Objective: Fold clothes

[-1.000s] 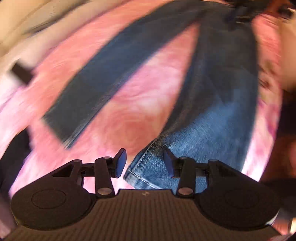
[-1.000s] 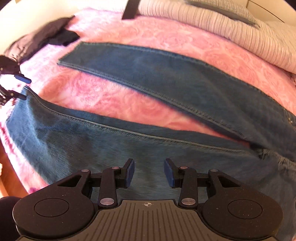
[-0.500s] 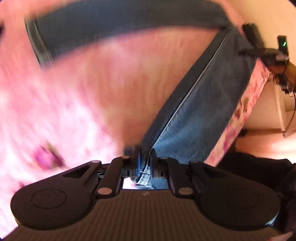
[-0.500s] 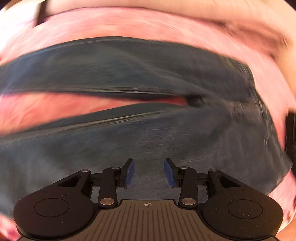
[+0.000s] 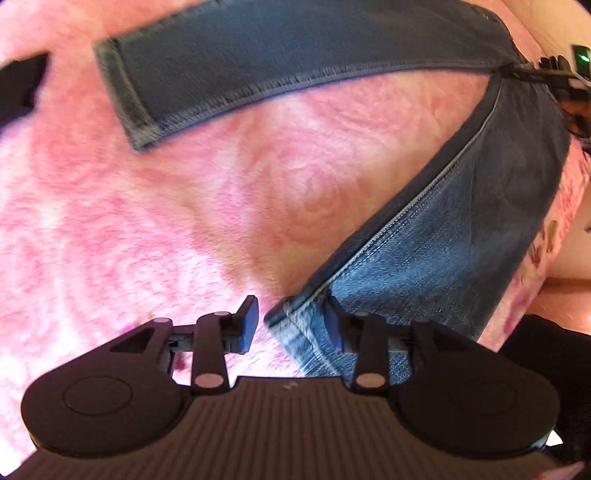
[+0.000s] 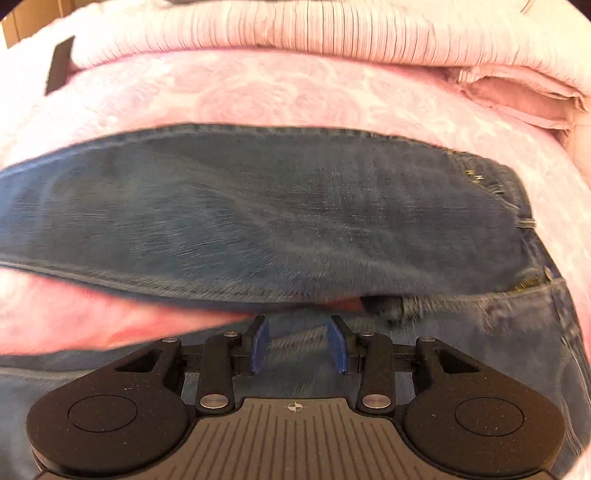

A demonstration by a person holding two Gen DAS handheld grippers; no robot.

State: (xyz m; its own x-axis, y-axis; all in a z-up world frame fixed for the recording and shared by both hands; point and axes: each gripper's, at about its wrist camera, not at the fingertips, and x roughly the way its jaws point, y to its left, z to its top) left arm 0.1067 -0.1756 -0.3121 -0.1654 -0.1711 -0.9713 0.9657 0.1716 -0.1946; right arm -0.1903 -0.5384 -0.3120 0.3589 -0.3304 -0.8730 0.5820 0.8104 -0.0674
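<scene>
A pair of blue jeans (image 5: 461, 229) lies spread on a pink rose-patterned blanket (image 5: 184, 206), its legs forming a V. My left gripper (image 5: 291, 325) is open, with the hem corner of the near leg (image 5: 295, 325) lying between its jaws. The far leg's hem (image 5: 129, 99) lies at the upper left. In the right wrist view the jeans (image 6: 277, 214) fill the middle, with the crotch seam (image 6: 399, 306) just ahead. My right gripper (image 6: 298, 347) is open and hovers over the denim near the crotch.
A folded striped pink quilt (image 6: 332, 33) lies along the back of the bed. A dark garment (image 5: 18, 85) lies at the far left. The bed edge and floor (image 5: 569, 288) show at the right, with the other gripper (image 5: 554, 70) at the top right.
My left gripper was shut on the near leg's hem half a second ago and is now open. My right gripper has moved towards the crotch and stayed open.
</scene>
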